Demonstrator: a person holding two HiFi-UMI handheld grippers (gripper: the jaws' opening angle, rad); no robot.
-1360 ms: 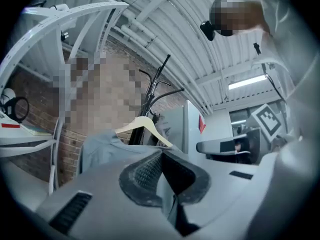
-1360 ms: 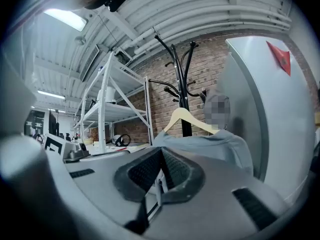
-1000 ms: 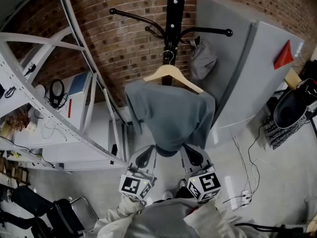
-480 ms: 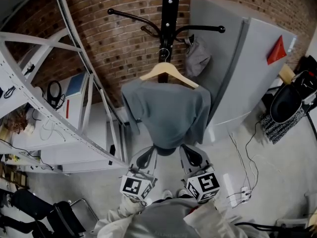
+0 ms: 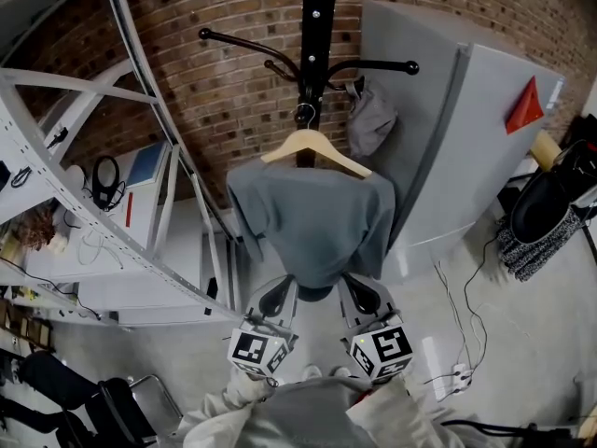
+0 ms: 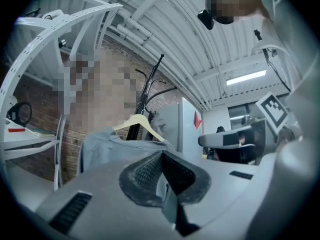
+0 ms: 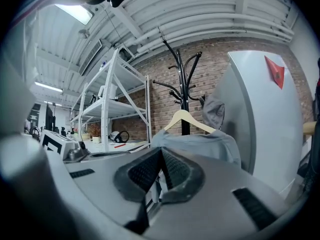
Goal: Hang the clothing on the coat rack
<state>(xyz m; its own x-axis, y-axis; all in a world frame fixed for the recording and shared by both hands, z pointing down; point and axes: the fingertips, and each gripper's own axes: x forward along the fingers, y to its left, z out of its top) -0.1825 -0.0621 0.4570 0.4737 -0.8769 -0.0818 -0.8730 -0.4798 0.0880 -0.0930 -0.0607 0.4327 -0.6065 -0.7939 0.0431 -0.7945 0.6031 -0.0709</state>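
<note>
Evidently little has altered over the last second. The shirt (image 5: 312, 222) on its hanger (image 5: 313, 147) sits against the coat rack (image 5: 317, 26) pole as before, with the hanger's hook just below the rack's arms (seated on a peg or not, I cannot tell). Below the rack, my left gripper (image 5: 277, 297) and right gripper (image 5: 362, 295) stay pressed together, each pinching the shirt's lower hem. Judgement: hanging is near complete and release is outstanding.

Grey-blue fabric shirt (image 5: 312, 227) draped over pale wooden hanger (image 5: 314, 149), hook at black metal coat rack (image 5: 317, 26) pole.
</note>
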